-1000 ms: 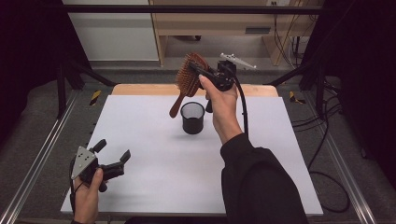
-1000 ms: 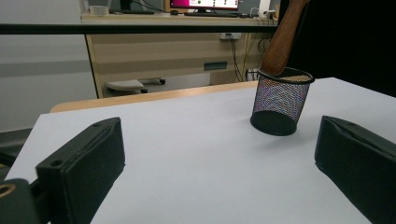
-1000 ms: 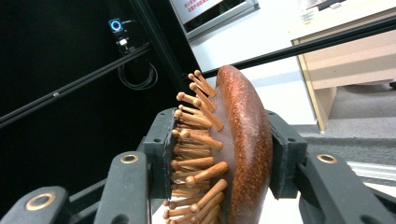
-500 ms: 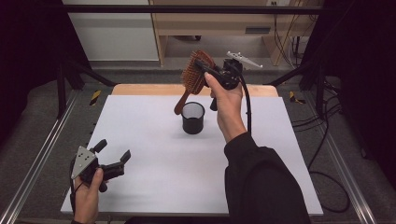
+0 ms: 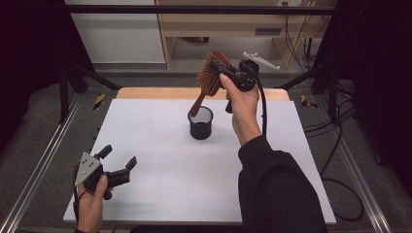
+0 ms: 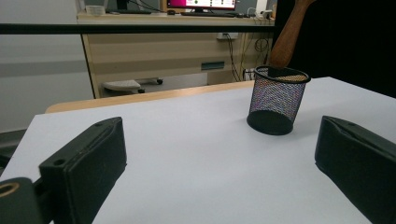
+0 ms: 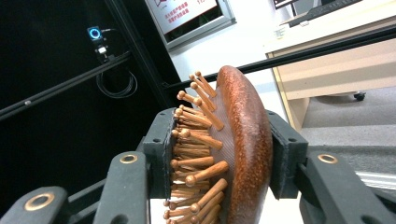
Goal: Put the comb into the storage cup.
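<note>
Wooden brush: a brown wooden paddle hairbrush with wooden pegs (image 5: pixel 210 73) is held tilted above the black wire-mesh cup (image 5: pixel 200 123), its head up and away from the cup, its handle slanting down so that the tip sits at the cup's rim; whether the tip is inside cannot be told for sure.
Right gripper: the right gripper (image 5: pixel 221 72) is raised above and just behind the cup; its two black jaws are clamped on the brush head, one pad against the pegs, the other against the smooth rounded back, as seen in the right gripper view (image 7: pixel 219 158).
Left gripper: the left gripper (image 5: pixel 118 164) is held low, well apart from the cup, toward the near left corner of the table; its jaws are spread wide with nothing between them.
Mesh cup: it is stood upright on the white tabletop (image 5: pixel 160 165), beyond its middle; in the left gripper view the cup (image 6: pixel 276 100) is seen between the two jaws, far off, with the handle (image 6: pixel 286 35) rising from its rim.
</note>
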Available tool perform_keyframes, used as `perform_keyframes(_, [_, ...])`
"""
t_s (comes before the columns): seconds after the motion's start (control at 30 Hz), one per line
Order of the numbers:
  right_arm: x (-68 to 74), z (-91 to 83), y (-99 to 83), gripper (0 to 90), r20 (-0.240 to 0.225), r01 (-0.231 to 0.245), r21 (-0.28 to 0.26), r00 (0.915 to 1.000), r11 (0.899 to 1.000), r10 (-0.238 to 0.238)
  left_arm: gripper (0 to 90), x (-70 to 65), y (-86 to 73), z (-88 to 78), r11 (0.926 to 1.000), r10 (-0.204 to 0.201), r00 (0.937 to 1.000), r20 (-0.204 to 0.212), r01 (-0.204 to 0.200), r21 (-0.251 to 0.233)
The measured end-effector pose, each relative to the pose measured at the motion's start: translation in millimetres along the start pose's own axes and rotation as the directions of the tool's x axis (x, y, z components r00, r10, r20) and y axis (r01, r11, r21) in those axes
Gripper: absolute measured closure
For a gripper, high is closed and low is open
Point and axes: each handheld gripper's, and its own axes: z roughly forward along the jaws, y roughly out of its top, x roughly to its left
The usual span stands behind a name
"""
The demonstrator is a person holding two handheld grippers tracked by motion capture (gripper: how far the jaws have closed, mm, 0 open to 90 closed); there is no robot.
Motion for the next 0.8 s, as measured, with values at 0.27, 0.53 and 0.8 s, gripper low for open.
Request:
perform_keyframes(0.27, [-0.1, 1.8, -1.9, 51.7, 0.007, 0.022, 0.007, 0.9997, 1.000, -0.022, 2.3, -1.7, -0.2, 1.1, 1.0000, 0.001, 1.0000, 0.001, -0.001, 0.000])
perform_keyframes(0.53, [-1.2, 4.2, -4.9, 51.7, 0.040, 0.066, 0.007, 0.9970, 0.998, -0.067, 2.3, -2.1, -0.6, 1.9, 1.0000, 0.001, 0.9999, 0.010, -0.001, 0.004])
perform_keyframes(0.8, [-6.6, 16.8, -18.7, 51.6, 0.048, 0.089, 0.061, 0.9946, 0.994, -0.092, 2.3, -2.9, -0.8, 2.5, 0.9999, 0.006, 0.9998, 0.018, -0.006, 0.010])
